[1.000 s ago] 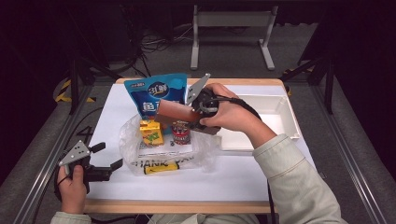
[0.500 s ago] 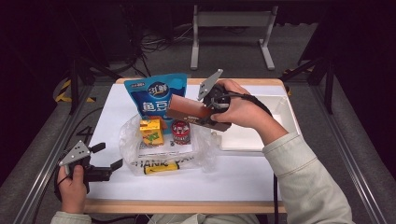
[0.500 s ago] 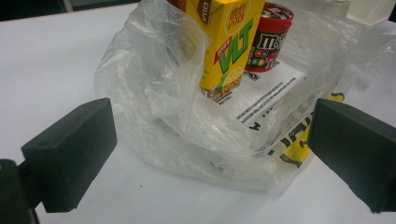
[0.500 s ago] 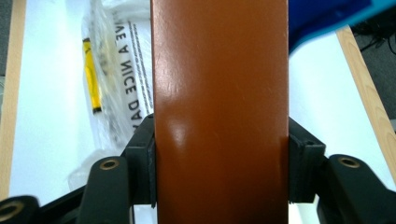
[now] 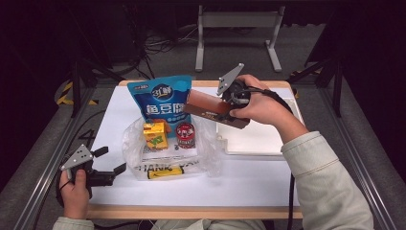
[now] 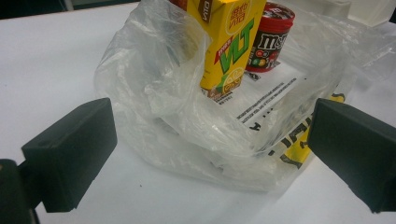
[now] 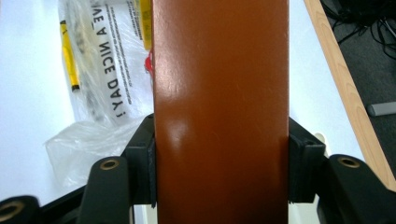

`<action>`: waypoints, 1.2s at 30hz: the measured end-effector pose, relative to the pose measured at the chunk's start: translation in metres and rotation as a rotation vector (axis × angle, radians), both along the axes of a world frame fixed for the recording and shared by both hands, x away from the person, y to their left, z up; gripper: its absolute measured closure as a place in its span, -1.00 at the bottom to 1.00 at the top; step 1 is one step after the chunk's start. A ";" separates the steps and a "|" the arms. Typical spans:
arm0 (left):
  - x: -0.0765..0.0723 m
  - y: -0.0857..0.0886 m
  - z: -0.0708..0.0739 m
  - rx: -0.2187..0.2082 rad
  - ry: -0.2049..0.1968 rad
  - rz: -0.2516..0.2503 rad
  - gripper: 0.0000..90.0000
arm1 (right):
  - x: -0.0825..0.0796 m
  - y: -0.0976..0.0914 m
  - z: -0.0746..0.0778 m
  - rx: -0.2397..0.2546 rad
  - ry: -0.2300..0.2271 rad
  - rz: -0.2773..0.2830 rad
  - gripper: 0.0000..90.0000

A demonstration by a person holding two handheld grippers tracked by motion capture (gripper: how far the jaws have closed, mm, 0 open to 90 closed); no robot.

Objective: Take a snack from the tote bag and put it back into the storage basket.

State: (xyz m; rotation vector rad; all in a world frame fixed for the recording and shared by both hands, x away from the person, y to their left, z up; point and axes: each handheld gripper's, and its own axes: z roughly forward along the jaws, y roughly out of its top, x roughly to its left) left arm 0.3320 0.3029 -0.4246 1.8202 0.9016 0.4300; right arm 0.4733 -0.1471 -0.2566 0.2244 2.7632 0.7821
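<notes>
Right gripper (image 5: pixel 229 103) clamps brown box (image 5: pixel 216 109) aloft; left gripper (image 5: pixel 111 160) gapes idle. Risk: box topples juice carton (image 5: pixel 156 133) entering plastic bag (image 5: pixel 167 152).

Bright overhead light on white table (image 5: pixel 249 182), dark surroundings, soft glare on brown box (image 7: pixel 219 112), slightly soft focus

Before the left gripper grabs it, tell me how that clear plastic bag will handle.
The clear plastic bag looks thin and crumpled, so it will probably be floppy and bunch up rather than keep its shape. The yellow drink carton and red candy tub stand upright inside, so tugging one edge may tip them.
</notes>
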 end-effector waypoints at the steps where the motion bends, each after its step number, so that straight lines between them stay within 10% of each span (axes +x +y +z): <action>1: -0.002 0.000 0.000 -0.002 0.002 0.003 -0.95 | 0.002 -0.005 0.000 0.002 0.002 -0.013 -0.06; 36: -0.011 0.003 -0.005 0.000 -0.001 -0.021 -0.95 | 0.049 -0.087 -0.015 0.013 -0.036 -0.118 -0.06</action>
